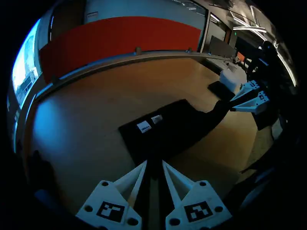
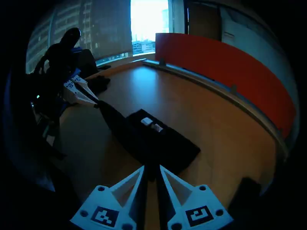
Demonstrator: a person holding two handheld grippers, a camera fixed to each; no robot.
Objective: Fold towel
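The towel is pinched at one corner by each narrowed claw, left gripper and right gripper, so an edge can be carried over the table.

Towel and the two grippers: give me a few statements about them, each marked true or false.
1. The dark towel lies on a wooden table. True.
2. The left gripper hangs open, clear of the towel. False: its fingers are closed on a towel edge.
3. The right gripper pinches the towel. True.
4. The wall panel behind the table is blue. False: the partition is red.
5. Two white tags sit on the towel. True.
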